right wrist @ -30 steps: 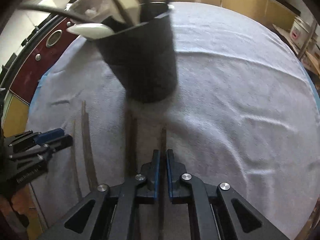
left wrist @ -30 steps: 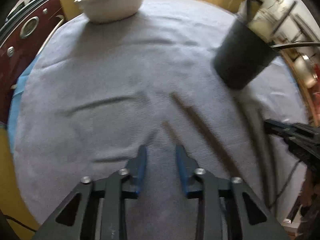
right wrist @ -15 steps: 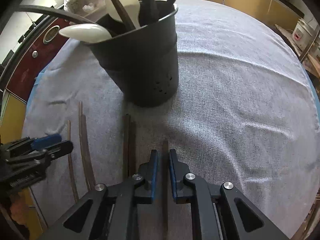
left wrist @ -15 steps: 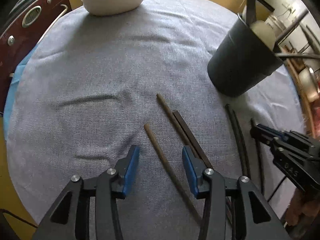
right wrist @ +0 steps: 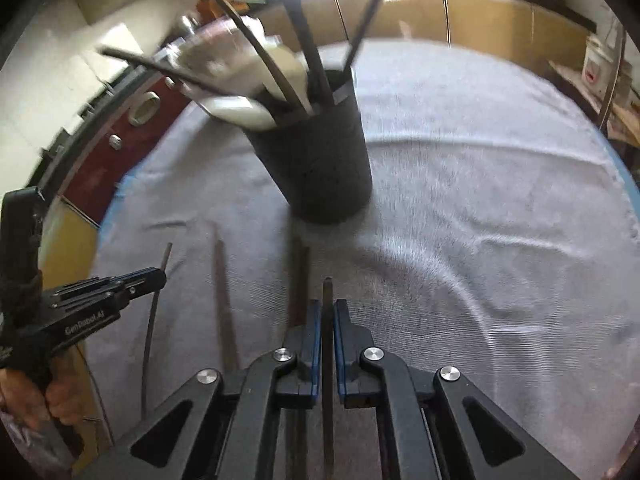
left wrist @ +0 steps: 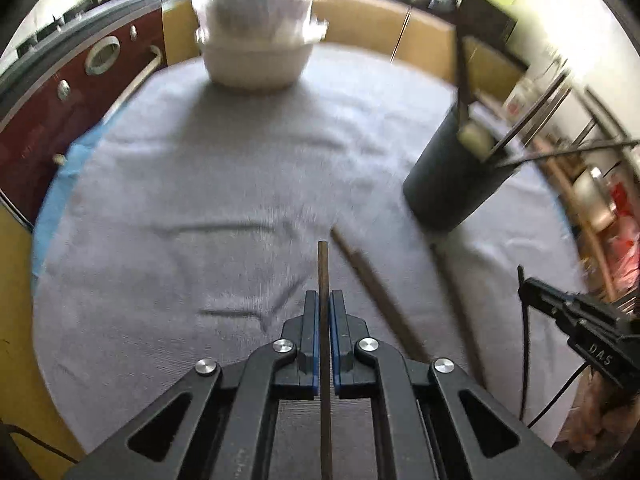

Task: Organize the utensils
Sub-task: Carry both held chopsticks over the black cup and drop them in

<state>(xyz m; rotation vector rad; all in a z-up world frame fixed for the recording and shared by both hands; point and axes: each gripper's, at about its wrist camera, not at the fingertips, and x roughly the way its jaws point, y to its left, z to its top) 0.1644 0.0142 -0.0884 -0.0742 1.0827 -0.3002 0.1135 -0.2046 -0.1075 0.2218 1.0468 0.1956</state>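
My left gripper [left wrist: 324, 300] is shut on a brown chopstick [left wrist: 323, 268] that sticks out ahead of its blue pads, lifted off the grey cloth [left wrist: 200, 184]. My right gripper [right wrist: 327, 308] is shut on a dark chopstick [right wrist: 328, 292] in the same way. A black utensil holder [right wrist: 320, 160] with spoons and sticks in it stands just beyond the right gripper, and it appears as the holder [left wrist: 452, 184] at right in the left wrist view. More chopsticks [right wrist: 222, 292] lie on the cloth between the two grippers; one brown chopstick [left wrist: 372, 280] lies right of the left gripper.
A white covered bowl [left wrist: 256, 48] stands at the far side of the cloth. A dark red oven front [left wrist: 60, 92] and yellow cabinets border the table. The other gripper [right wrist: 108, 292], held by a hand, appears at left in the right wrist view.
The left jaws were wide around a chopstick and have shut on it. Both grippers have lifted with their chopsticks, and both views now look further across the table.
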